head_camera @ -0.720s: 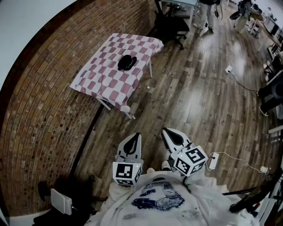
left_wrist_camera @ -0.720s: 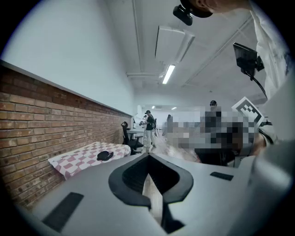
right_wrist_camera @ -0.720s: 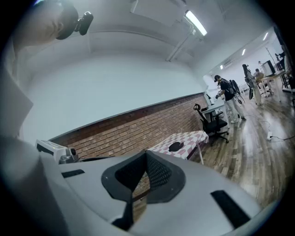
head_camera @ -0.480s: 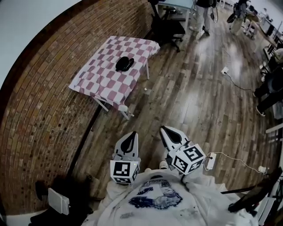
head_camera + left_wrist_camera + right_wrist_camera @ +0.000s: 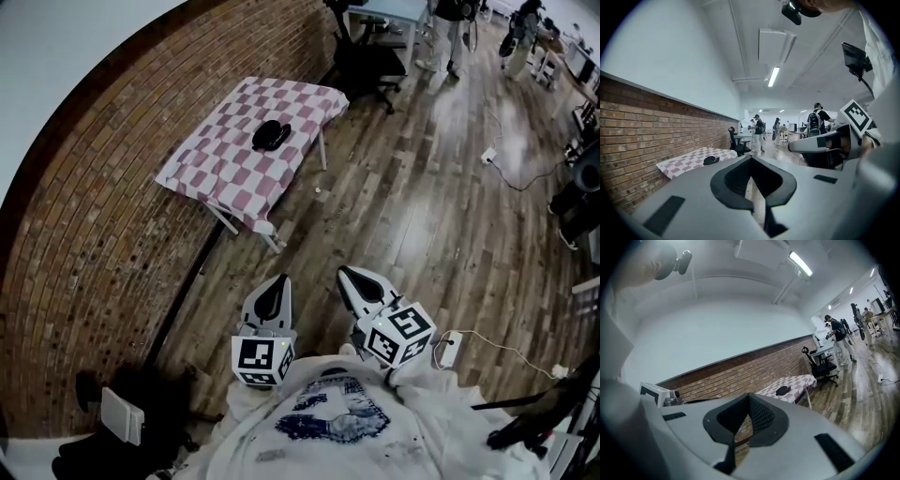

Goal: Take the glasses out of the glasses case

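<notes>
A black glasses case (image 5: 272,135) lies shut on a small table (image 5: 225,173) with a red-and-white checked cloth, far ahead by the brick wall. The same case shows small in the left gripper view (image 5: 711,160) and in the right gripper view (image 5: 782,390). My left gripper (image 5: 275,288) is held close to my body over the wooden floor, jaws shut with nothing between them. My right gripper (image 5: 350,277) sits beside it, also shut and empty. Both are far from the table.
A brick wall (image 5: 84,225) runs along the left. A black office chair (image 5: 367,58) stands beyond the table. Several people (image 5: 448,28) stand at desks further back. A white power strip with cable (image 5: 449,348) lies on the floor at my right.
The view has shifted slightly; the table and case sit a little more to the right and nearer than half a second ago. Both grippers stay close to my body, still shut.
</notes>
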`<state>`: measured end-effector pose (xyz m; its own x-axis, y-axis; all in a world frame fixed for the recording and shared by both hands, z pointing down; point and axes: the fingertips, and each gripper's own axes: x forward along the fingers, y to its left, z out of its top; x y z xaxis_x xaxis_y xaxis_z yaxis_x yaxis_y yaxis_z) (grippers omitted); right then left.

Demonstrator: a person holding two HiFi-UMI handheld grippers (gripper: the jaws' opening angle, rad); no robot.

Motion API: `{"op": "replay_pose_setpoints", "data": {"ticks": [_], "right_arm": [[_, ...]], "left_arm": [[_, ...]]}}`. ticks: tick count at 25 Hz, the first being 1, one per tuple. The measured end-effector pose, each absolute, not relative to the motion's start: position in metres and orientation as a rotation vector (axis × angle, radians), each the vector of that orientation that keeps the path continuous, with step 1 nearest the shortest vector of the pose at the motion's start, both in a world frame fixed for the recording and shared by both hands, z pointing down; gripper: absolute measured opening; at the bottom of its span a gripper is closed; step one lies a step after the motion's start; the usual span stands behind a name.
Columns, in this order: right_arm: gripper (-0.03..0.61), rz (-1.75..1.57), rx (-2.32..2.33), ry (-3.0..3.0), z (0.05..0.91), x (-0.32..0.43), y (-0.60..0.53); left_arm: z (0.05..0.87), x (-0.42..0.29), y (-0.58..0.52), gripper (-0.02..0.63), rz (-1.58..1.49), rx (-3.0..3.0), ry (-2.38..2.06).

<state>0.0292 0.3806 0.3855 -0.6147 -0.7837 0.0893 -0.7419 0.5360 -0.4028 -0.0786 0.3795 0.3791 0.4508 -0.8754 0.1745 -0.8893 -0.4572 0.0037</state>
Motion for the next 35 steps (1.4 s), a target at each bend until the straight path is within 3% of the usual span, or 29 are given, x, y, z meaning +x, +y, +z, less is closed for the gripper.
{"op": "replay_pose_setpoints", "data": {"ticks": [17, 35], "right_arm": [[0.014, -0.698, -1.281, 2.672, 0.403, 0.056, 0.365], [0.014, -0.729, -1.399, 2.651, 0.413, 0.069, 0.258]], "left_arm": [[0.386, -0.039, 0.366, 0.008, 0.256, 2.607, -1.573], [0.397, -0.035, 0.247, 0.008, 0.228, 2.603, -1.482]]}}
